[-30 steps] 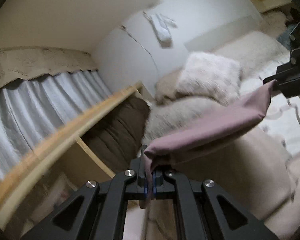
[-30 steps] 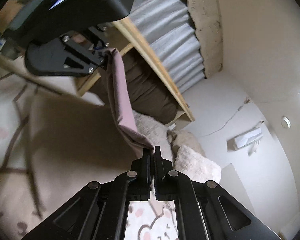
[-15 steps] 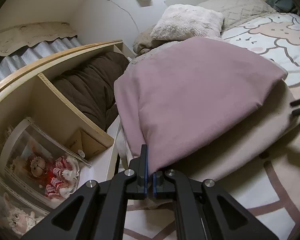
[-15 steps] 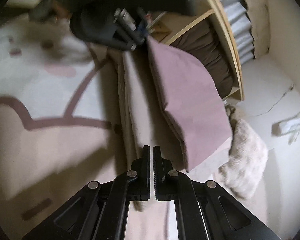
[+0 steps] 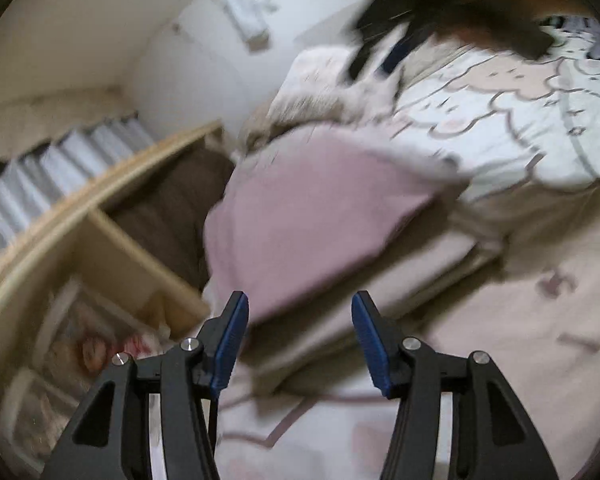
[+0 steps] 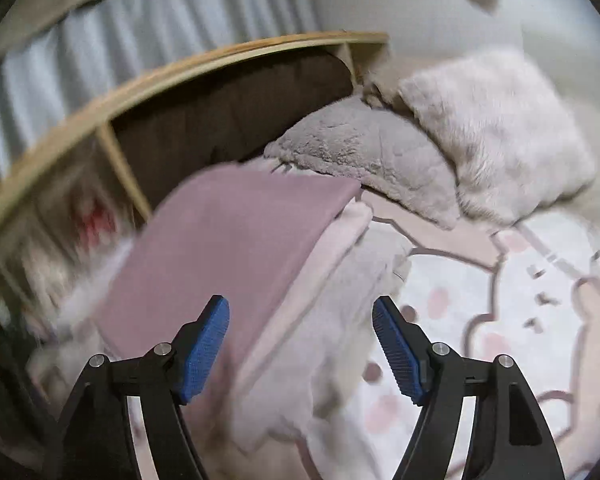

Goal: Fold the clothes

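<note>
The patterned bed [image 5: 500, 128] carries the folded mauve cloth [image 5: 308, 216] on a paler folded stack [image 6: 332, 248], at twelve o'clock from both tools. Left tool [image 5: 300, 340] and right tool [image 6: 300, 348] gape apart, holding nothing.

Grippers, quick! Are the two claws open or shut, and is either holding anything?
Left gripper: open, holding nothing; the pink cloth lies ahead.
Right gripper: open, holding nothing.

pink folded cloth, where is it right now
The pink folded cloth lies on a paler folded pile at the bed's edge beside the wooden shelf, centre-left in both wrist views, just ahead of both open tools.
</note>
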A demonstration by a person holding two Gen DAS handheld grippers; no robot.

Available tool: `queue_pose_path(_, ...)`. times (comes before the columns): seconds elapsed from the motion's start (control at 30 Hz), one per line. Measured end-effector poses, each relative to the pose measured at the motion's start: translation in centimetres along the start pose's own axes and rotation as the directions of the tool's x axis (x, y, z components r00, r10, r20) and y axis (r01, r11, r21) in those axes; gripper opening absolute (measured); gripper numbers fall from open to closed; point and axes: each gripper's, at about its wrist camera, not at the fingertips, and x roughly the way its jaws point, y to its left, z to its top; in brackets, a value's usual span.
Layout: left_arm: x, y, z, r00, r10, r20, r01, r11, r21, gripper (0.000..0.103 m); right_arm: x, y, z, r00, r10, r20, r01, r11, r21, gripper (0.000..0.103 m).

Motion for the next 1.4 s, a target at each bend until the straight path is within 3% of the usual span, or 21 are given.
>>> queue_pose_path(0.1, 1.0, -2.5, 2.2, 0.999, -0.024, 0.035, 0.022, 0.998, 0.061, 0.054, 1.9, -3.8, 3.1, 0.988, 0.147, -0.038, -0.136, 0.969, 0.205, 0.072)
queue_pose_path(0.13, 1.5, -3.2, 2.7, 0.999, -0.026, 0.046, 0.023, 0.996, 0.084, 0.054, 2.4, -4.4, 3.3, 0.984, 0.173, -0.045, -0.157, 0.956, 0.247, 0.066)
queue_pose_path(0.2, 2.8, -4.6, 3.4, 0.998, -0.028, 0.058, 0.02, 0.99, 0.136, 0.054, 3.4, -5.5, 3.6, 0.975, 0.217, -0.048, -0.191, 0.928, 0.32, 0.065)
queue_pose_path(0.37, 5.7, -7.5, 3.3, 0.999, -0.008, 0.043, -0.004, 0.968, 0.252, 0.053, 4.4, -5.5, 3.7, 0.97, 0.235, -0.06, -0.202, 0.919, 0.338, 0.065)
queue_pose_path(0.6, 7.2, -9.1, 3.6, 0.993, 0.074, 0.094, -0.097, 0.957, 0.272, 0.053, 5.7, -5.0, 2.5, 0.951, 0.292, -0.1, -0.249, 0.917, 0.31, 0.065)
queue_pose_path(0.7, 6.8, -8.0, 4.6, 0.991, 0.072, 0.115, -0.095, 0.975, 0.203, 0.052, 6.1, -5.5, 2.7, 0.926, 0.37, -0.071, -0.32, 0.871, 0.372, 0.065)
queue_pose_path(0.77, 6.3, -6.8, 5.3, 0.99, 0.068, 0.125, -0.085, 0.987, 0.136, 0.033, 6.1, -6.3, 3.2, 0.913, 0.407, -0.036, -0.356, 0.834, 0.421, 0.065)
queue_pose_path(0.8, 6.1, -6.3, 5.7, 0.989, 0.067, 0.13, -0.08, 0.991, 0.103, 0.018, 6.2, -6.7, 3.4, 0.906, 0.422, -0.016, -0.372, 0.815, 0.445, 0.065)
queue_pose_path(0.83, 6.2, -5.6, 6.0, 0.992, 0.049, 0.116, -0.057, 0.996, 0.062, 0.01, 6.3, -7.0, 3.7, 0.901, 0.433, 0.003, -0.385, 0.798, 0.464, 0.065)
queue_pose_path(0.97, 6.6, -3.0, 6.9, 0.998, -0.027, 0.063, 0.032, 0.995, -0.093, 0.007, 8.0, -8.1, 4.0, 0.875, 0.484, 0.02, -0.416, 0.73, 0.543, 0.065)
queue_pose_path(1.17, 6.4, -0.1, 6.8, 0.995, -0.085, 0.046, 0.094, 0.962, -0.256, 0.006, 11.5, -8.5, 3.8, 0.842, 0.539, 0.031, -0.437, 0.647, 0.625, 0.065)
queue_pose_path(1.27, 5.9, 1.1, 6.7, 0.994, -0.093, 0.061, 0.108, 0.943, -0.316, 0.006, 12.7, -8.4, 3.9, 0.835, 0.549, 0.035, -0.436, 0.622, 0.651, 0.065)
queue_pose_path(1.4, 5.2, 1.5, 6.7, 0.991, -0.111, 0.071, 0.128, 0.932, -0.339, 0.006, 14.0, -8.2, 5.5, 0.851, 0.525, 0.001, -0.405, 0.655, 0.638, 0.064)
